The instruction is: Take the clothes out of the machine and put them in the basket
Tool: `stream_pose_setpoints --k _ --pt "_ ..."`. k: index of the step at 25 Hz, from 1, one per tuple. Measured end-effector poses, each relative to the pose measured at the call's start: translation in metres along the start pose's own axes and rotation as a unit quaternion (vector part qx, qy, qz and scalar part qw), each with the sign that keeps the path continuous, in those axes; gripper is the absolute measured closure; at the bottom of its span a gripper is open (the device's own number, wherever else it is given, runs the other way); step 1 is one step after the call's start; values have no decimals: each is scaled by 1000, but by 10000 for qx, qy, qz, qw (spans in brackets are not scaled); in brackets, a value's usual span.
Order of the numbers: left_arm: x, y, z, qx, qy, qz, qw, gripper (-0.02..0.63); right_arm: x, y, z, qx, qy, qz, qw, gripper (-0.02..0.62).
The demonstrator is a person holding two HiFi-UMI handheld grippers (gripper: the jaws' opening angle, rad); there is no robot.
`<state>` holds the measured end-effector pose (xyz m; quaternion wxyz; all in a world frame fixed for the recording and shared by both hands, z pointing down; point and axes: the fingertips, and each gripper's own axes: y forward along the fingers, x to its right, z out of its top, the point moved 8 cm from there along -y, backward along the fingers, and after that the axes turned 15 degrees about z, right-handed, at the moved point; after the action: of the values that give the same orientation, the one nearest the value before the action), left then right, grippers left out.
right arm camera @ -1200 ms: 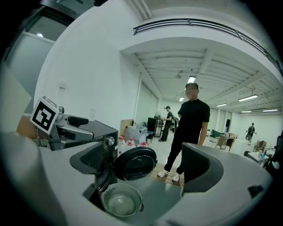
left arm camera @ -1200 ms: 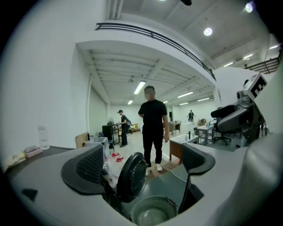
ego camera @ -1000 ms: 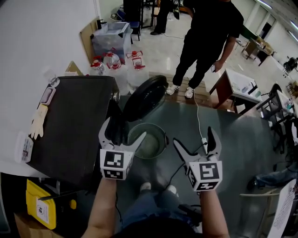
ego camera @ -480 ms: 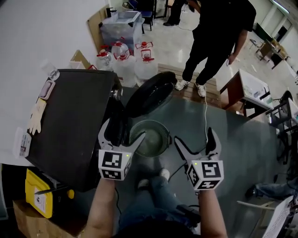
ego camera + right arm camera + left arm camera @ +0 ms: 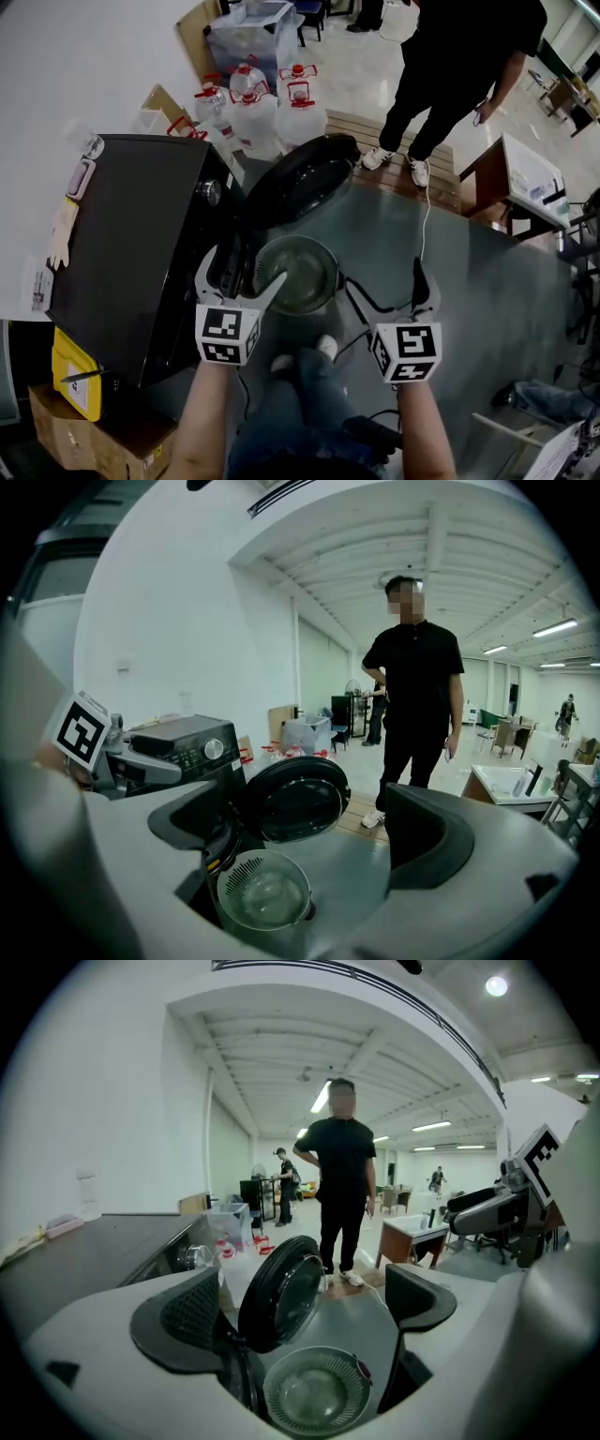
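A black washing machine (image 5: pixel 131 244) stands at the left with its round door (image 5: pixel 305 178) swung open. On the floor in front of it sits a round pale-green basket (image 5: pixel 298 274), which looks empty. No clothes show; the drum opening is dark and partly hidden by my left gripper (image 5: pixel 242 272). That gripper is open and empty, just above the basket's left rim. My right gripper (image 5: pixel 386 286) hovers open and empty to the basket's right. In the left gripper view the basket (image 5: pixel 314 1396) and door (image 5: pixel 281 1293) lie between the open jaws. The right gripper view shows the basket (image 5: pixel 264 892) low and left.
A person in black (image 5: pixel 459 66) stands beyond the door. Several water jugs (image 5: pixel 258 108) crowd the machine's far corner, with a wooden desk (image 5: pixel 511 173) at the right. A cable (image 5: pixel 424 225) runs across the grey floor. A yellow device (image 5: pixel 75 394) sits on a cardboard box at lower left.
The head view has shifted forward and down over the machine and basket. Both grippers stay open and empty, holding about the same places by the basket.
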<state>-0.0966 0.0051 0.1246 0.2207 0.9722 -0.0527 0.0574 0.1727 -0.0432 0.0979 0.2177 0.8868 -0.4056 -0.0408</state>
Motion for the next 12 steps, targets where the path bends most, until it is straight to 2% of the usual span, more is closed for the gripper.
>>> stream_pose_setpoints --k 5,12 --pt "20 19 -13 -356 89 68 9993 71 25 13 -21 -305 10 305 9991 45" --pt "33 46 -48 -705 51 56 9975 71 37 45 -59 -581 69 616 9964 46"
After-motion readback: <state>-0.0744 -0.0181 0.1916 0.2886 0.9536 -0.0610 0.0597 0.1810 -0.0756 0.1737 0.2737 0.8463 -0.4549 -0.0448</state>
